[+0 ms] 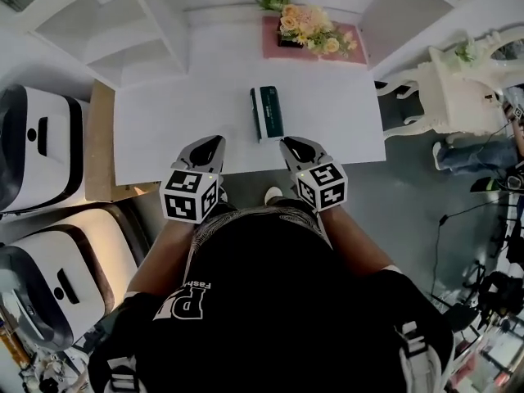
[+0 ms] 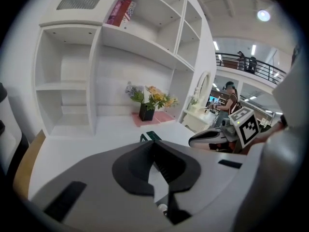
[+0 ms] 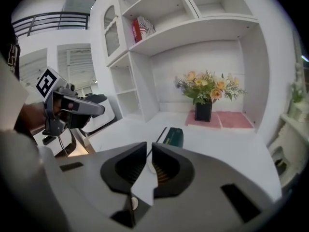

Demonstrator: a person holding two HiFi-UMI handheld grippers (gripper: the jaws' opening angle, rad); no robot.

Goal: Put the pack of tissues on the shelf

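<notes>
— Count?
— One pack of tissues (image 1: 267,113), flat on the tabletop (image 1: 180,97), two grippers just short of it.
— Fingers?
— Left gripper (image 1: 214,141): together. Right gripper (image 1: 288,143): a sliver apart. Both empty. Pack's label unreadable.

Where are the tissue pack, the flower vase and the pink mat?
tissue pack (image 1: 269,111), head view, dark green top face.
flower vase (image 3: 203,111), right gripper view, middle of its black front.
pink mat (image 3: 236,120), right gripper view, bare part right of the vase.
</notes>
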